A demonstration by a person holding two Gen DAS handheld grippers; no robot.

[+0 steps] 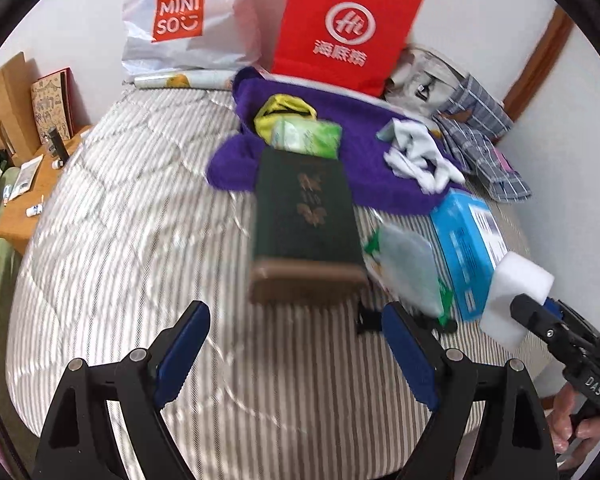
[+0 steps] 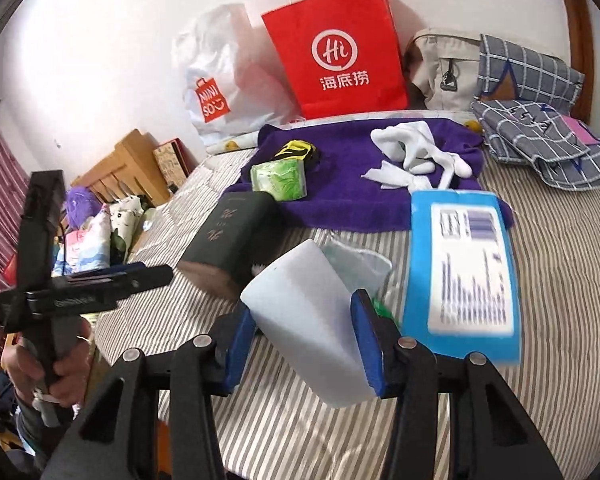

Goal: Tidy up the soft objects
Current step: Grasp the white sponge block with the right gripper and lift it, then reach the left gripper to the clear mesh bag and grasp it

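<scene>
White sponge [image 2: 308, 320] in right claw [image 2: 306, 344], one

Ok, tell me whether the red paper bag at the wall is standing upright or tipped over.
Upright. The red paper bag stands on its base against the wall behind the purple towel, logo facing forward and white handles pointing up.

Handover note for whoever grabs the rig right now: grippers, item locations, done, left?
Right gripper: shut on the white foam sponge block, lifted off the striped bed quilt.
Left gripper: open, empty, above the quilt near the dark green book-shaped box.
White socks, green tissue pack and yellow-black cloth lie on the purple towel.
Done: sponge picked.
Left: place it, sort the rest.
</scene>
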